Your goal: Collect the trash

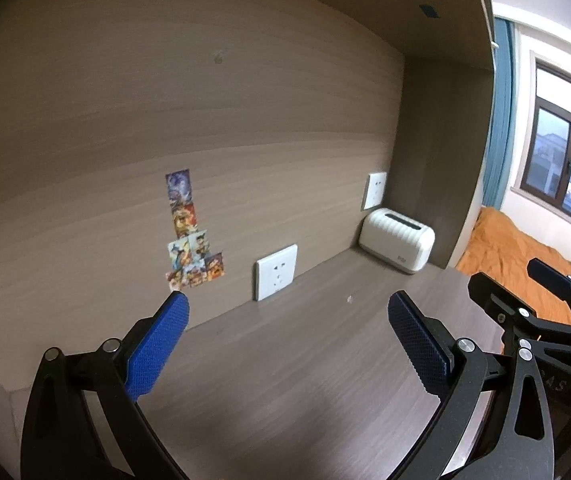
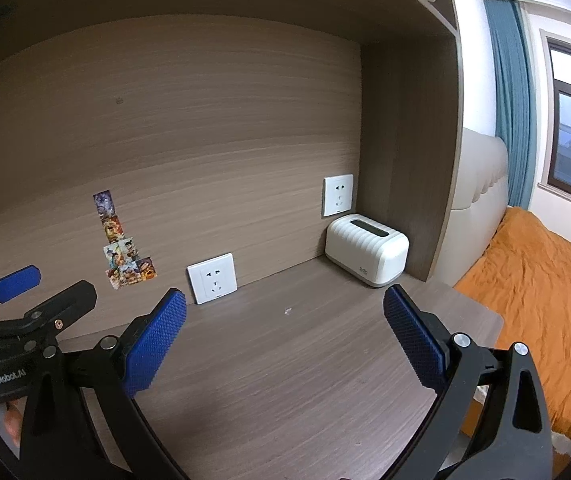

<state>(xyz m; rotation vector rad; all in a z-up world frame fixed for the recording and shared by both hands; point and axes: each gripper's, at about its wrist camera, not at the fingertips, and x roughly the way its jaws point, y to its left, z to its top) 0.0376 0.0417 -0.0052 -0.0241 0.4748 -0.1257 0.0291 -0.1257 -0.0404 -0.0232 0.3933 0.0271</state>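
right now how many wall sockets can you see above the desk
2. One wall socket sits low on the back panel, right of the stickers. The other wall socket is higher, in the corner just above the white box. None appear hidden.

surface: brown wooden desk [image 2: 285, 380] | on it: white ribbed box [image 2: 366, 255] in back corner, small white scrap [image 2: 287, 311]

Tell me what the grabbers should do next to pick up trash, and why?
Probably ease the right gripper forward toward the tiny white scrap on the desk. Both it and the left gripper are open and hold nothing, and that scrap is the only trash-like thing visible.
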